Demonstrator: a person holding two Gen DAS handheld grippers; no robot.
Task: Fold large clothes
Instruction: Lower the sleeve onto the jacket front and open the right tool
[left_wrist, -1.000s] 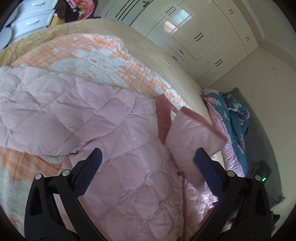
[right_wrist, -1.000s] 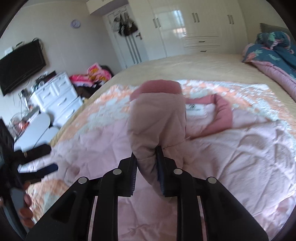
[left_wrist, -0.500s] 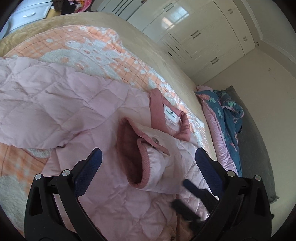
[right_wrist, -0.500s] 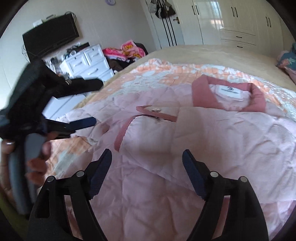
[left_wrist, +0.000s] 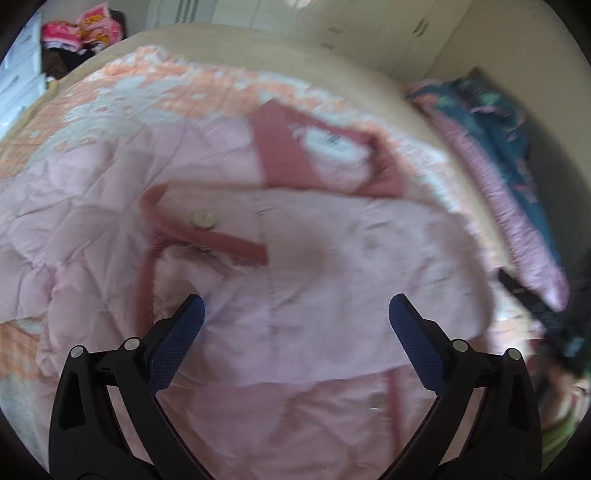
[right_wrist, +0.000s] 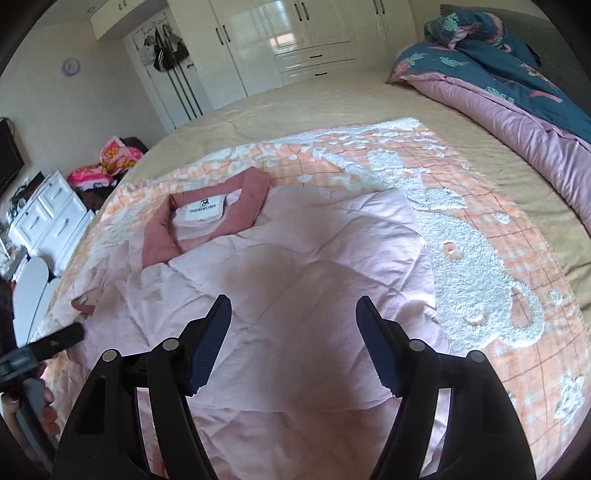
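**Supervisor:** How far along were you at that point?

**Operator:** Part of the way. The pink quilted jacket lay flat on the orange-and-white blanket spread on the bed. One sleeve had been folded in across the chest, its dark pink cuff lying on the front panel. By my reckoning the other sleeve, on the dresser side, was not yet folded in, and the body hadn't been folded bottom to top at all. So I judged it under half done.

**Supervisor:** And your grippers?

**Operator:** Both empty. My right gripper had just been opening, with a small closing-back at the end; its jaws stood apart above the fabric with nothing between the pads. My left gripper was spread wide over the folded sleeve, also gripping nothing. The left view was smeared with blur, so I wouldn't vouch for fine detail there.

**Supervisor:** Which way did the jacket point?

**Operator:** The collar, with its white label showing, pointed away from me toward the white wardrobes. The hem was toward me, under the grippers and out of frame. Its long axis ran collar to hem, roughly from the wardrobe side back to me, with the folded duvet well off to its right.
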